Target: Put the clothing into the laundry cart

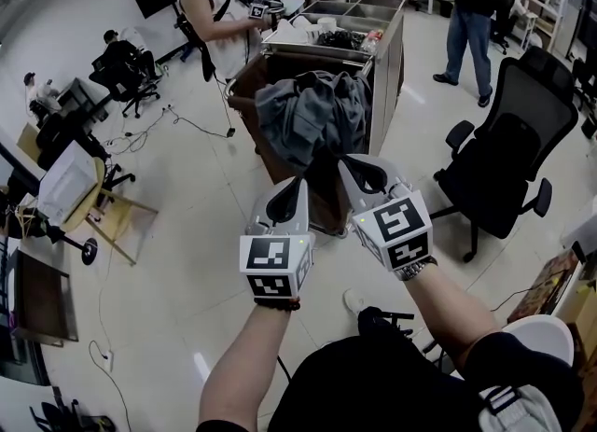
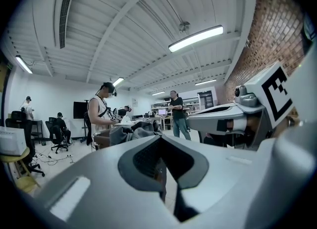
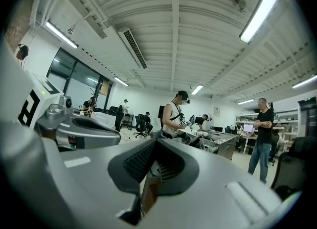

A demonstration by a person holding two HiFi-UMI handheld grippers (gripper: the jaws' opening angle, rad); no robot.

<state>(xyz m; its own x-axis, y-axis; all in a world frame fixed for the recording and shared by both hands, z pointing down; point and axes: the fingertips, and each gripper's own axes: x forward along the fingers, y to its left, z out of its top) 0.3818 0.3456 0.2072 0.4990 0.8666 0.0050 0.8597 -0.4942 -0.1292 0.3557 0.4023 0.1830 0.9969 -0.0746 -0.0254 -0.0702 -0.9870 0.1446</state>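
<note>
A heap of grey and dark clothing (image 1: pixel 310 115) lies piled on the brown laundry cart (image 1: pixel 244 78), spilling over its near rim. Both grippers are held side by side just in front of the heap and point at it. My left gripper (image 1: pixel 293 188) is shut with nothing between its jaws. My right gripper (image 1: pixel 360 167) is also shut and empty, its tip close under the hanging dark cloth. In the left gripper view the clothing (image 2: pixel 131 133) shows beyond the closed left gripper (image 2: pixel 162 144). The right gripper view shows the pile (image 3: pixel 181 137) past the shut right gripper (image 3: pixel 157 148).
A steel trolley with trays (image 1: pixel 359 12) stands right behind the cart. A person in a white sleeveless top (image 1: pixel 213 10) works at its far left. Another person in jeans (image 1: pixel 469 24) stands at the back right. A black office chair (image 1: pixel 504 150) is close on the right.
</note>
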